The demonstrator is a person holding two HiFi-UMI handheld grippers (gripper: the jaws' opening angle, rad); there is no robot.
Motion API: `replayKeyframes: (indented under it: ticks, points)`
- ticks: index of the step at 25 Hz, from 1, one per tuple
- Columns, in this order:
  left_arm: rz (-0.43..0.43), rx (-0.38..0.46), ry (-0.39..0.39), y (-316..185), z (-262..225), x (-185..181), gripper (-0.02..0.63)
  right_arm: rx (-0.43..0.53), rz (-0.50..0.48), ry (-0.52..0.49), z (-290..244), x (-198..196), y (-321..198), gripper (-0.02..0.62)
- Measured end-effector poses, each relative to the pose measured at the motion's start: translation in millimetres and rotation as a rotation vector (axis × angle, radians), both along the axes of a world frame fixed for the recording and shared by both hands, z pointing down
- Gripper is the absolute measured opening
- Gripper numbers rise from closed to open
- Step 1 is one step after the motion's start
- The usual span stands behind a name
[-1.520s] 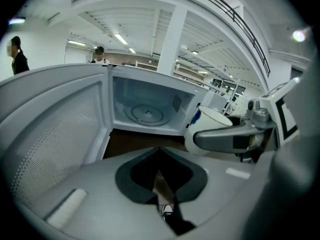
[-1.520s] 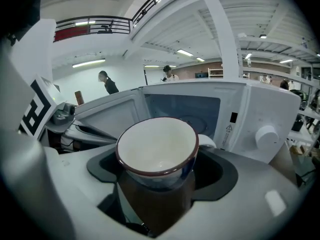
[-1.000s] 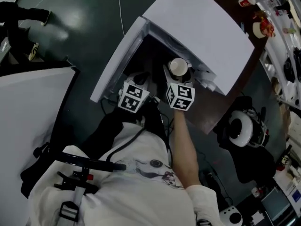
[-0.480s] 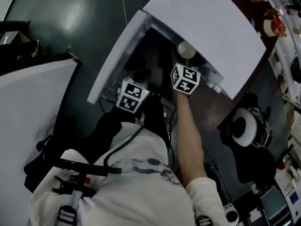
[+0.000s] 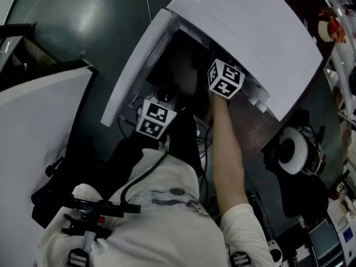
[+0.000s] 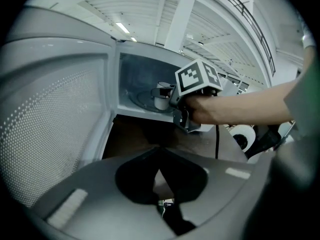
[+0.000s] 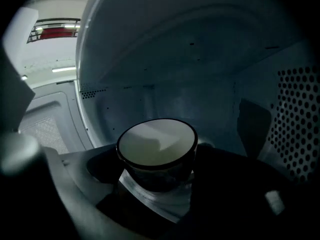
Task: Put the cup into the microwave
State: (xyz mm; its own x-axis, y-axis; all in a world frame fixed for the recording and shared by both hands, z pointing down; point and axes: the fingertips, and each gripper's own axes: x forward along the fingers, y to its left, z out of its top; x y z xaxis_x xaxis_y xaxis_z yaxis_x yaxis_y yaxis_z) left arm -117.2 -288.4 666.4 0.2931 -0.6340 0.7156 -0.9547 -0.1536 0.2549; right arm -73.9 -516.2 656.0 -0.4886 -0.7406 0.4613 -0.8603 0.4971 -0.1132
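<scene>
left gripper (image 6: 157, 151): jaws pressed together, 6 o'clock, outside the oven | door (image 6: 55, 109): 1, swung open, 9 o'clock | right gripper (image 7: 157, 171): jaws pinching 1 cup (image 7: 156, 149) upright inside 1 microwave (image 5: 245, 32), 12 o'clock, above turntable (image 6: 142, 98) | perforated wall (image 7: 300, 124): 3 o'clock of cup

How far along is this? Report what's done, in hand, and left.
Done: the microwave door stands open and the cup is inside the cavity. In hand: the right tool grips the cup over the turntable; contact can't be told. Left: set it down, release, pull out. The left tool is shut, empty.
</scene>
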Motion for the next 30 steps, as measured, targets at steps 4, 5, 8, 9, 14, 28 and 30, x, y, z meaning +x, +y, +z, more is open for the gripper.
replayKeyframes:
  ticks: [4,5,8,9,14,28,30]
  points:
    - [0.003,-0.012,0.001,6.9,2.8,0.1,0.0,0.01,0.025,-0.008,1.4,-2.2,-11.8,0.405]
    - [0.002,-0.015,0.001,8.7,3.5,-0.4,0.0,0.013,0.031,-0.011,1.8,-2.6,-14.0,0.405]
    - [-0.002,-0.022,0.001,13.2,5.3,-2.5,0.0,0.023,0.042,-0.017,1.9,-5.5,-20.1,0.403]
    - [-0.003,-0.024,0.002,14.5,5.8,-3.2,0.0,0.026,0.046,-0.019,1.8,-6.5,-22.2,0.405]
    - [-0.006,-0.035,0.0,22.4,8.3,-6.8,0.0,0.038,0.049,-0.011,-1.5,-12.1,-29.0,0.407]
    - [0.03,-0.003,0.009,31.7,1.6,7.3,0.0,-0.011,-0.036,0.041,0.7,8.7,29.5,0.404]
    - [0.042,0.008,0.013,32.3,-0.6,10.5,0.0,-0.021,-0.052,0.076,-3.6,17.2,57.8,0.358]
